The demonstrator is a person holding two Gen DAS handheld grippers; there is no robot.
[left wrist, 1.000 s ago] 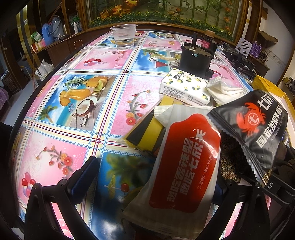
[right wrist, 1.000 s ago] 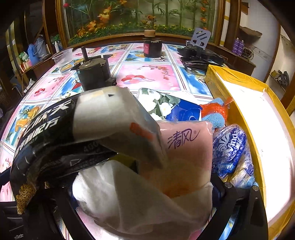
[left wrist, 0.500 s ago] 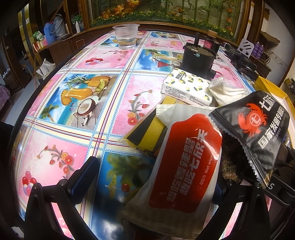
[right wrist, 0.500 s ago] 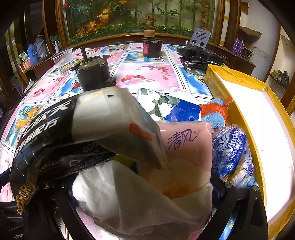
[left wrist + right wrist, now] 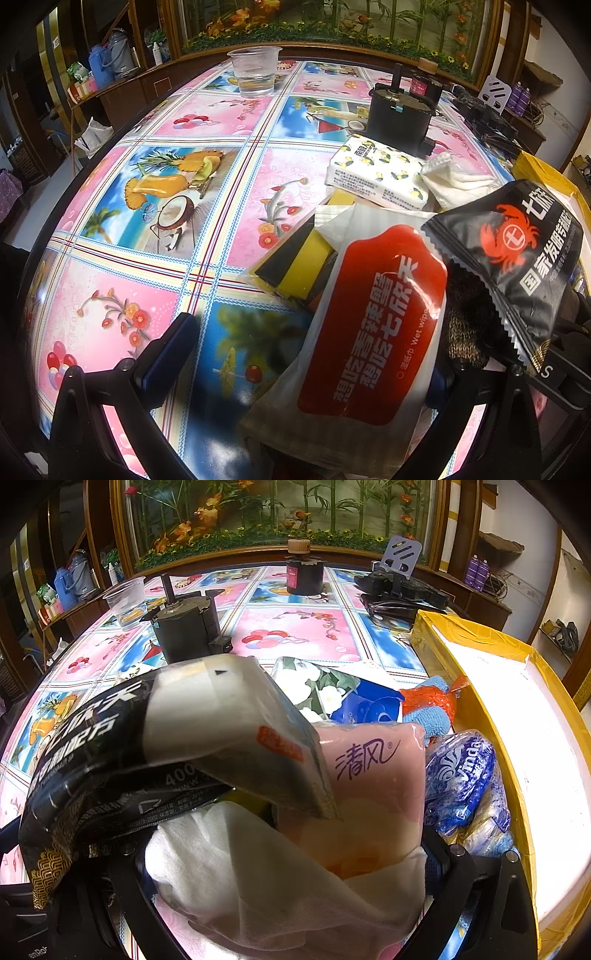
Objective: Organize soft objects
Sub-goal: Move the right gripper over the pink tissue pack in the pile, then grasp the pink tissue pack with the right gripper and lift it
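Note:
My left gripper (image 5: 306, 354) is open low over the table. A red and white wet-wipe pack (image 5: 373, 325) lies between its fingers, against the right one. Behind the pack are a yellow and black sponge (image 5: 299, 258) and a lemon-print tissue pack (image 5: 376, 177). A black crab-print packet (image 5: 517, 251) rests over the right gripper's left side (image 5: 110, 746). My right gripper (image 5: 288, 853) stands wide, and a white cloth (image 5: 258, 878) and a pink tissue pack (image 5: 369, 775) fill the gap. A blue tissue pack (image 5: 461, 779) lies beside the yellow box (image 5: 476, 698).
A floral pack (image 5: 317, 686), a blue pack (image 5: 369, 709) and an orange and blue cloth (image 5: 432, 705) lie ahead. A black motor-like device (image 5: 399, 114), a plastic cup (image 5: 255, 70), a dark jar (image 5: 304, 576) and black gear (image 5: 399, 590) stand farther back. The table edge curves on the left.

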